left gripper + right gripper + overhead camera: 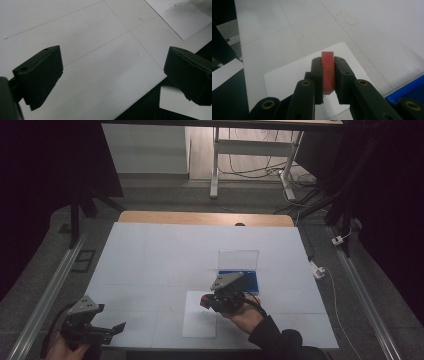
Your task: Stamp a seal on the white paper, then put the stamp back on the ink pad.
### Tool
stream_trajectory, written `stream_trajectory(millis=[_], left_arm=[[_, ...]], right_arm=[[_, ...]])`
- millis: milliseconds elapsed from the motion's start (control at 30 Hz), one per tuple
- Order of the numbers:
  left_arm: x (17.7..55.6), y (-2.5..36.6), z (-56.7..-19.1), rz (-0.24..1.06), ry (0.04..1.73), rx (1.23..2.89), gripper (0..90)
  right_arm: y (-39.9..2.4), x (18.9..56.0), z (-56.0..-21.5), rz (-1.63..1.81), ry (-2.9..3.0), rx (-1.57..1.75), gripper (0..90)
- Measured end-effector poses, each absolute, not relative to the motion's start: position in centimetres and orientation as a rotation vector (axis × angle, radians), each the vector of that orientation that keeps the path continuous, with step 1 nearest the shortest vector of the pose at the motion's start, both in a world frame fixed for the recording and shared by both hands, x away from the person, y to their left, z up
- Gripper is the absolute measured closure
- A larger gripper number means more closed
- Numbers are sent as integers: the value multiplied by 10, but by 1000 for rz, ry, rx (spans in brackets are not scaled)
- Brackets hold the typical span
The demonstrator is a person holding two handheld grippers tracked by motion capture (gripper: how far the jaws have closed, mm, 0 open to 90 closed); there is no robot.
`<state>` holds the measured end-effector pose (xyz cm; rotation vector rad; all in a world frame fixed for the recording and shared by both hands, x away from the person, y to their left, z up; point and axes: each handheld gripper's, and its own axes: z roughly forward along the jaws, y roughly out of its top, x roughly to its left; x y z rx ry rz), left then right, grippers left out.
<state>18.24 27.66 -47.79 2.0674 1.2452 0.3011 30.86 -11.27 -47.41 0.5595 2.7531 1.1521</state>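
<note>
two grippers are at work: the right gripper (328, 75) is clamped on a small red block (328, 71), holding it upright just above a white sheet (200, 315) near the tabletop's (150, 255) front edge, likely to set it down there. the left gripper (112, 75) waits wide open and empty at the front left corner, while a blue box (250, 277) sits just behind the right gripper.

Block (328, 72) between right tongs (328, 65), apparently above paper sheet (196, 325); tray (247, 279) behind.
</note>
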Motion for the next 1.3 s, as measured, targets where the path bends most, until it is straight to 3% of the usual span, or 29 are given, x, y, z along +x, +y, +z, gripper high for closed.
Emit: stream_trajectory(millis=[1300], left_arm=[[182,277,-478,301,1239,2066,25]], right_arm=[[-152,328,-455,1183,2631,706,787]])
